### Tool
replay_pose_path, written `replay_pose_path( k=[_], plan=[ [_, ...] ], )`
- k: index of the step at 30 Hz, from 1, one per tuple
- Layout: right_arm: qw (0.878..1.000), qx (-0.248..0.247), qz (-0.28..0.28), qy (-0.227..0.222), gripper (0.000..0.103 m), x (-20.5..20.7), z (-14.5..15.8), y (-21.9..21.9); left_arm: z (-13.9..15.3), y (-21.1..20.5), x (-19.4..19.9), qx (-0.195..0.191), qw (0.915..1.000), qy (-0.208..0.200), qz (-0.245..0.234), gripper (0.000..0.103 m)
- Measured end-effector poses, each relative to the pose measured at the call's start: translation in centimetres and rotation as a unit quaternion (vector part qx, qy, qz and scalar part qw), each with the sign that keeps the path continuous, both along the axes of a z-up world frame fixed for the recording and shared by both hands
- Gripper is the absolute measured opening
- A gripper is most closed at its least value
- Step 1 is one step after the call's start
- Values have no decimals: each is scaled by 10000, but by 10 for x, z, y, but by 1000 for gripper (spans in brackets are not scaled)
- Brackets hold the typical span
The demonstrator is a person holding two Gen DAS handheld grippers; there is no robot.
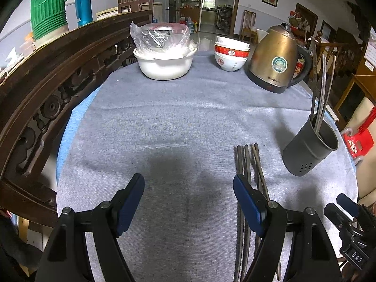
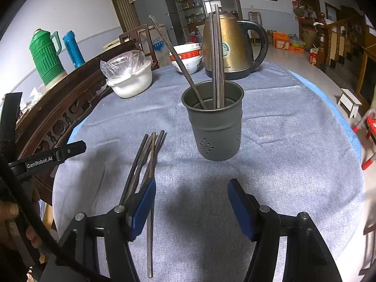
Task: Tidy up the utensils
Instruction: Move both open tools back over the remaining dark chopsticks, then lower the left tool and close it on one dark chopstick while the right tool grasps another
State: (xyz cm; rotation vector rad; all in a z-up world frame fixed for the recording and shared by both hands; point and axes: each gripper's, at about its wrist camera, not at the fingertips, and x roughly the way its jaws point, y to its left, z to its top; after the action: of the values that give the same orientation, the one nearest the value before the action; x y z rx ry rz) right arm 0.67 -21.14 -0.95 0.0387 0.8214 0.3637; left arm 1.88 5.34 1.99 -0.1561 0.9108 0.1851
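Observation:
Several dark chopsticks (image 1: 249, 162) lie in a bundle on the grey cloth, pointing away from me; in the right wrist view the same chopsticks (image 2: 146, 155) run under the left finger. A dark grey holder cup (image 2: 215, 127) stands upright on the cloth with three chopsticks leaning in it; in the left wrist view this holder (image 1: 310, 150) is at the right. My left gripper (image 1: 189, 185) hovers open over bare cloth, its right finger just above the bundle. My right gripper (image 2: 191, 190) is open and holds nothing, a short way in front of the holder.
At the far side stand a white pot (image 1: 164, 63) with a plastic-wrapped glass lid, stacked red and white bowls (image 1: 231, 55) and a brass kettle (image 1: 276, 58). A carved wooden rail (image 1: 47, 89) borders the left. The round table's edge (image 2: 347, 127) curves at right.

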Motion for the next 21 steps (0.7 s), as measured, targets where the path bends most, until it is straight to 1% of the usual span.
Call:
replay_pose_path(
  k=[12, 16, 18, 21],
  plan=[
    [9998, -92, 108, 103, 67, 2, -3, 7, -4, 2, 0, 38, 10000, 76, -7, 78],
    [9989, -243, 265, 312, 67, 4, -9, 15, -15, 6, -6, -56, 9997, 247, -22, 78],
    [9972, -374, 431, 475, 67, 5, -14, 22, -24, 10, -10, -145, 9991, 410, -10, 78],
    [9938, -446, 678, 759, 67, 11, -21, 35, -37, 14, -15, -215, 9980, 602, 25, 78]
  ],
)
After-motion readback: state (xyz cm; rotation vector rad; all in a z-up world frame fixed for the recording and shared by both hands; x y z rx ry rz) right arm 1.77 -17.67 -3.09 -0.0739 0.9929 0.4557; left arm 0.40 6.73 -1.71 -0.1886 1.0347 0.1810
